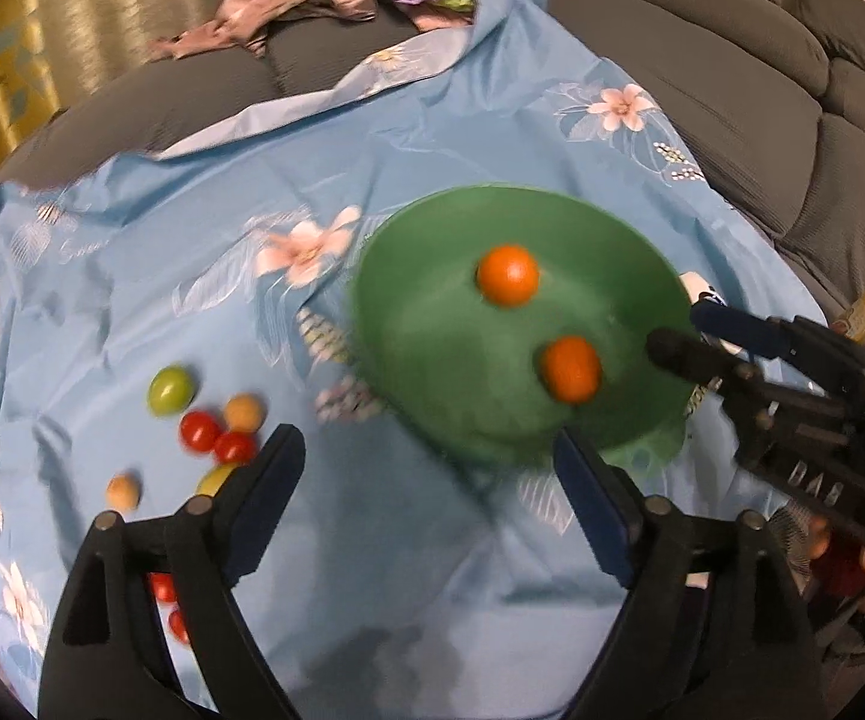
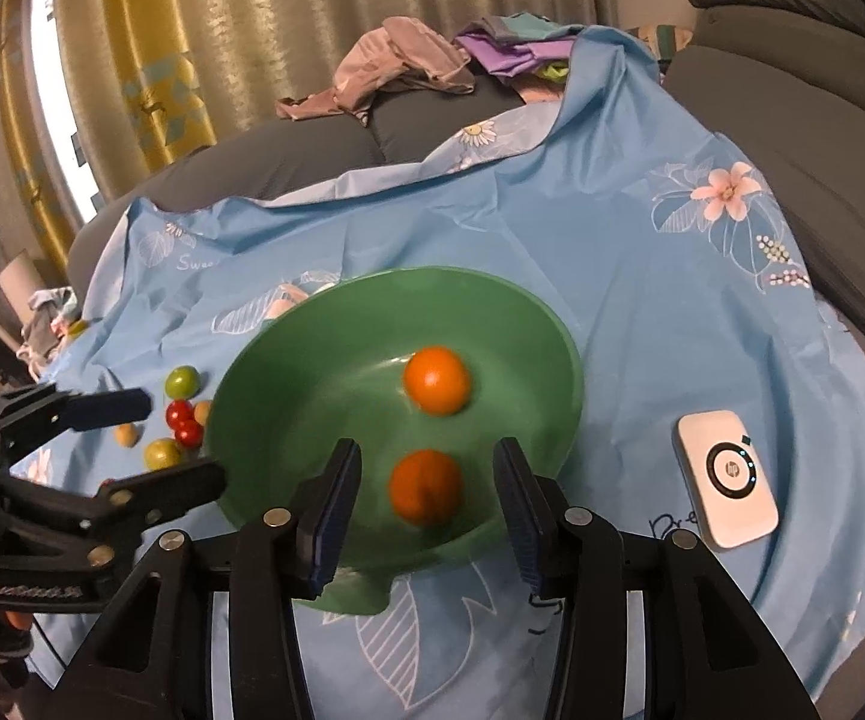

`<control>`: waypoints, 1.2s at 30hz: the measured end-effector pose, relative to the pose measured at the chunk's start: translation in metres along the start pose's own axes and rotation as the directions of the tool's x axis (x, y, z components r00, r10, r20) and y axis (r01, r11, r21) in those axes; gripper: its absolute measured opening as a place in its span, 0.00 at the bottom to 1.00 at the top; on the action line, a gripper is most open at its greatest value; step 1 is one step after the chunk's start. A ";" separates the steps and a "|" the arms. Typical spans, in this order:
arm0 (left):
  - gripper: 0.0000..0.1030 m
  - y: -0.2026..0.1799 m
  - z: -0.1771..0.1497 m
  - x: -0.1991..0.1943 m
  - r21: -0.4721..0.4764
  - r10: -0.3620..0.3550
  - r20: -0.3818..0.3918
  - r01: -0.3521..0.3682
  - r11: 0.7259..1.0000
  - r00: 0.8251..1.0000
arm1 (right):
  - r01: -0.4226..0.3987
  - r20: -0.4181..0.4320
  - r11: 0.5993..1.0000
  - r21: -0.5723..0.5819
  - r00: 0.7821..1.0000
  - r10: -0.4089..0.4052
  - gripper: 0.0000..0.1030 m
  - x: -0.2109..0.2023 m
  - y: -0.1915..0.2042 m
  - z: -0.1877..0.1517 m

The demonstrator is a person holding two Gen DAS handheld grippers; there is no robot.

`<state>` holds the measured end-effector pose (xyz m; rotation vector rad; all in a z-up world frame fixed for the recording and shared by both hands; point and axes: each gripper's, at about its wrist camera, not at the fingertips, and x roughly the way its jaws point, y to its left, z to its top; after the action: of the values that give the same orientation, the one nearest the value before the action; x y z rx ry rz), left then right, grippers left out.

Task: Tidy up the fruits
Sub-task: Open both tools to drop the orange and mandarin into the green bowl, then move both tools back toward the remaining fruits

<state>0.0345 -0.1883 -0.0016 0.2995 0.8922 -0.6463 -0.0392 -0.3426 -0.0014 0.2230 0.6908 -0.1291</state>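
Observation:
A green bowl sits on a blue floral cloth and holds two orange fruits, also seen in the right wrist view. Small red, green and tan fruits lie loose on the cloth left of the bowl. My left gripper is open and empty, just in front of the bowl. My right gripper is open over the bowl's near rim, its fingers either side of the nearer orange fruit without touching it. It shows at the bowl's right edge in the left wrist view.
The blue cloth covers a grey sofa. A white HP device lies on the cloth right of the bowl. Crumpled clothes are piled at the back. Curtains hang behind.

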 end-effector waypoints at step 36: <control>0.99 0.124 -0.150 -0.097 -0.391 -0.103 0.123 0.143 0.909 0.987 | -0.271 -0.167 0.930 -0.247 0.958 0.235 0.47 -0.002 0.145 -0.034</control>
<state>-0.0246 0.0200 -0.0169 -0.1574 0.9292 -0.5740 -0.0336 -0.1935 -0.0022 0.0596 0.7997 0.2296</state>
